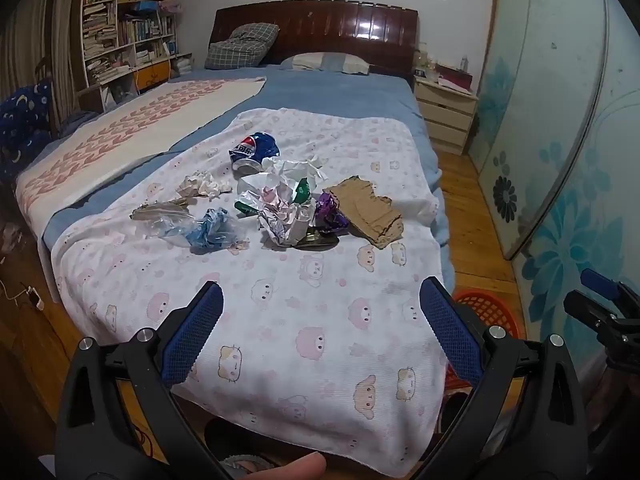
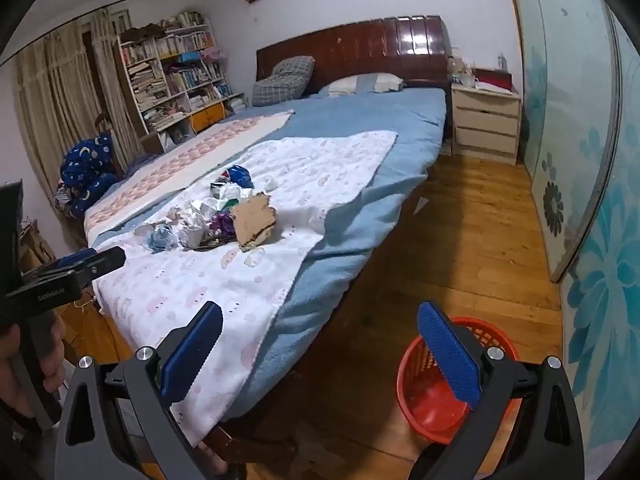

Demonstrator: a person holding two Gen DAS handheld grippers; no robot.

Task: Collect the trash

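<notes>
Left gripper [image 1: 320, 336] spread above bedsheet [image 1: 304, 320], right gripper [image 2: 320, 356] spread above basket [image 2: 432, 400]

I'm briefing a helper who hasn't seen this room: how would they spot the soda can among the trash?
On the blue bed lies a white blanket with pink animal prints, with a heap of trash in its middle. At the heap's far edge, toward the dark wooden headboard, lies the crushed blue soda can, the only shiny blue metal piece with a round red-white logo.
</notes>
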